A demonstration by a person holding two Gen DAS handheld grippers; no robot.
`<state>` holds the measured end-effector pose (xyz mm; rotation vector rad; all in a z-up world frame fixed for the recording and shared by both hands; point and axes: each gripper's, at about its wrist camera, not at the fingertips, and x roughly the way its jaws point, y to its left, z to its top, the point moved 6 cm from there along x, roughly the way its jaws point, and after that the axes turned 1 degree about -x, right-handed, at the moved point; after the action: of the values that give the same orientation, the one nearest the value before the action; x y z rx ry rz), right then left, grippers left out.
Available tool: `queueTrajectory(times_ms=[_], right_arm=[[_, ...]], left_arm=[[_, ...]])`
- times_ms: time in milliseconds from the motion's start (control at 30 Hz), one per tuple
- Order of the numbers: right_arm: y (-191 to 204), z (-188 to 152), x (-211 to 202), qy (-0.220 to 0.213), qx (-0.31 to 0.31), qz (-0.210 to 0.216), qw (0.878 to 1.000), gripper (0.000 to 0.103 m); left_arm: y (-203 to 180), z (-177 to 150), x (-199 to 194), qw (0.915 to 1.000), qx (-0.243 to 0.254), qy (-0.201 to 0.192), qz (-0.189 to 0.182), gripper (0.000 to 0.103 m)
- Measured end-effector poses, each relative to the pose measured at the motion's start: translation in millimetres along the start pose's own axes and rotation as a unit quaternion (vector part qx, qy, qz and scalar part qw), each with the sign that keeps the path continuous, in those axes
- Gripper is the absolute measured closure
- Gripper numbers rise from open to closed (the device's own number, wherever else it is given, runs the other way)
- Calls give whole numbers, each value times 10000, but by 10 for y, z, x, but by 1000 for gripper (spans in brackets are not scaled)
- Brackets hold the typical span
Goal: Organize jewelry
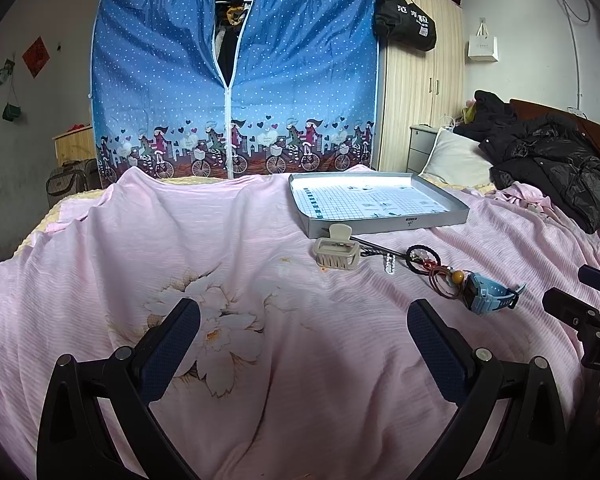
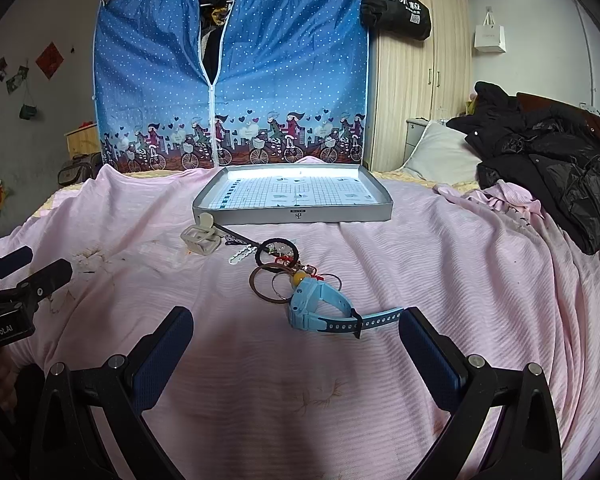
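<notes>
Jaws on both the left gripper (image 1: 304,332) and right gripper (image 2: 296,340) gape wide, empty. The blue watch (image 2: 320,308) sits just ahead of the right one — bracelets (image 2: 268,284) and hair claw (image 2: 200,238) lie between it and the silver tray (image 2: 292,214). Risk: the tangled rings probably drag along if the watch gets lifted.

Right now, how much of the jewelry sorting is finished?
Nothing looks done: the grey tray holds no jewelry. Nothing is in hand; the left tongs and right tongs are open over the sheet. Left to move: the blue watch, the rings, the black hair tie and the beige hair claw.
</notes>
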<state>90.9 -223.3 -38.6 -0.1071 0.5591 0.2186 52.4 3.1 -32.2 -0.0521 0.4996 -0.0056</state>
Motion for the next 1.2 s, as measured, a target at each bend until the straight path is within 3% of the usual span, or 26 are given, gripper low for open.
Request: queueTrajectory(times_ms=[467, 600, 867, 1133, 1200], right_arm=[[-37, -16, 43, 152, 34, -122, 9998, 0], [-103, -21, 46, 214, 136, -343, 9991, 0], [-334, -72, 292, 933, 673, 141, 9933, 0], [-540, -39, 612, 1428, 904, 435, 9846, 20], [-625, -51, 732, 1588, 1025, 443, 9810, 32]], left_arm=[[37, 29, 3, 9997, -169, 27, -177, 1], [29, -27, 91, 9982, -249, 390, -393, 1], [-62, -118, 262, 9914, -427, 927, -820, 1], [-274, -84, 562, 9787, -481, 1398, -1423, 2], [-361, -59, 666, 9746, -436, 1502, -1605, 11]])
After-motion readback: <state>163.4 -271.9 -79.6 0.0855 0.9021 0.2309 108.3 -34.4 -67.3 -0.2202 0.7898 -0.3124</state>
